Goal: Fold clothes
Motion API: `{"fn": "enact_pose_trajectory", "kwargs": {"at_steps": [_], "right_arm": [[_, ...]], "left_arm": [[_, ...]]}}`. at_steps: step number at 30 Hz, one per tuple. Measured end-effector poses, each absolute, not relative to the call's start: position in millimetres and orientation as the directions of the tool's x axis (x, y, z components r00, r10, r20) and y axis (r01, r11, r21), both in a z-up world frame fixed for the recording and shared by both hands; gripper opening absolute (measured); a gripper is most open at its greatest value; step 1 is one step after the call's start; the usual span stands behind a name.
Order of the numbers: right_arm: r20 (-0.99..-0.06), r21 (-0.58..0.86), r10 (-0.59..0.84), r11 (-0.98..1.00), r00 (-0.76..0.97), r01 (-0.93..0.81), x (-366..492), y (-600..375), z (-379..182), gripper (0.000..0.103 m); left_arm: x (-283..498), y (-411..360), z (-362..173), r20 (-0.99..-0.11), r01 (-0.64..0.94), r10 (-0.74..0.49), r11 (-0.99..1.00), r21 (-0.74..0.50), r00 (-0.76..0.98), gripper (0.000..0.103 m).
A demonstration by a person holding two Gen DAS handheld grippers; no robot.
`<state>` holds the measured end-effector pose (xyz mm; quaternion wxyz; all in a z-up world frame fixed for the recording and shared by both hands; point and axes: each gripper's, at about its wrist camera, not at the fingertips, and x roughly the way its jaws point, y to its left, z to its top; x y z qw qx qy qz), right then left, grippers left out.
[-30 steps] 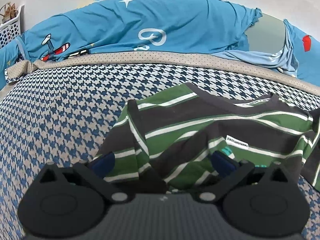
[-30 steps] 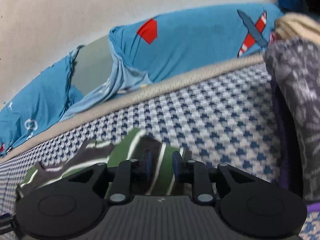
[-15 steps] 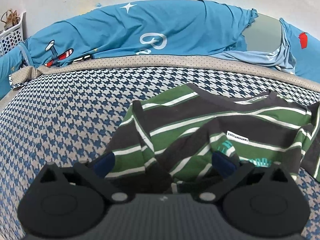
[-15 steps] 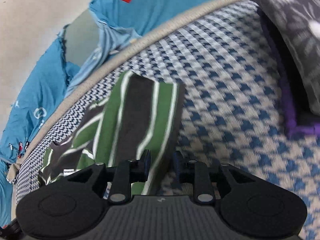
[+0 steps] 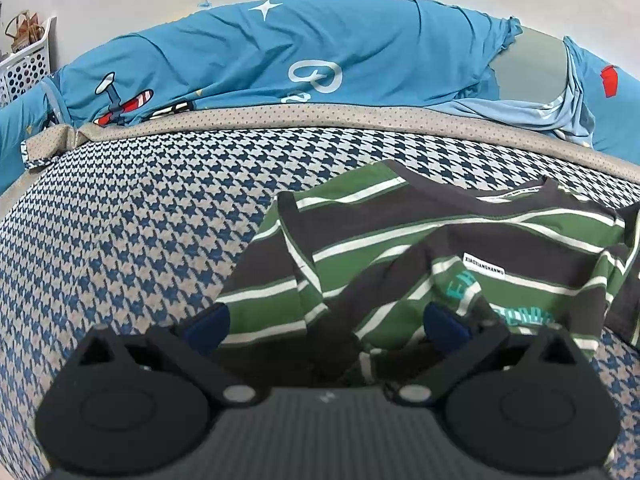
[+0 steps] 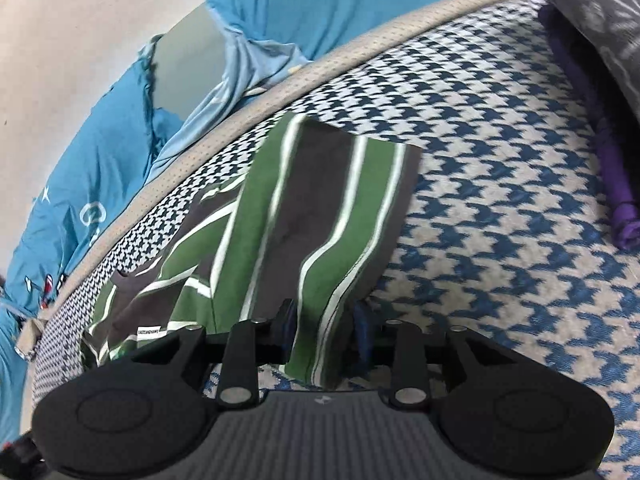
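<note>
A green, dark grey and white striped shirt (image 5: 400,240) lies crumpled on the houndstooth bed cover (image 5: 140,220), its white neck label facing up. My left gripper (image 5: 326,324) hovers over the shirt's near edge, jaws wide open, with folds of cloth lying between the blue pads. In the right wrist view the same shirt (image 6: 312,208) stretches away from my right gripper (image 6: 323,324). That gripper is shut on a striped end of the shirt, which hangs slightly lifted off the cover (image 6: 500,220).
A blue cartoon-print quilt (image 5: 280,60) is bunched along the far edge of the bed against a pale wall. A white perforated basket (image 5: 24,68) stands at the far left. On the right lie a grey patterned cloth (image 6: 592,12) and a purple one (image 6: 620,200).
The right gripper has tipped down and rolled, pulling the striped end out longer over the cover. The left gripper has stayed almost in place, and the shirt's printed lettering has come into its view.
</note>
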<state>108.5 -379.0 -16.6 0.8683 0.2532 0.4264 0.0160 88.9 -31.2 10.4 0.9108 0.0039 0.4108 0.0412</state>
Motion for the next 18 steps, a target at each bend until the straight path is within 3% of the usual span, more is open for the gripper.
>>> {"fn": "enact_pose_trajectory", "kwargs": {"at_steps": [3, 18], "right_arm": [[-0.728, 0.445, 0.227, 0.874, 0.646, 0.194, 110, -376, -18, 0.008], [-0.642, 0.357, 0.068, 0.908, 0.764, 0.219, 63, -396, 49, 0.007]], "left_arm": [[90, -31, 9, -0.753, -0.069, 0.073, 0.997, 0.036, 0.654, 0.103], [91, -28, 10, -0.757, -0.085, 0.078, 0.996, 0.029, 0.648, 0.103]]}}
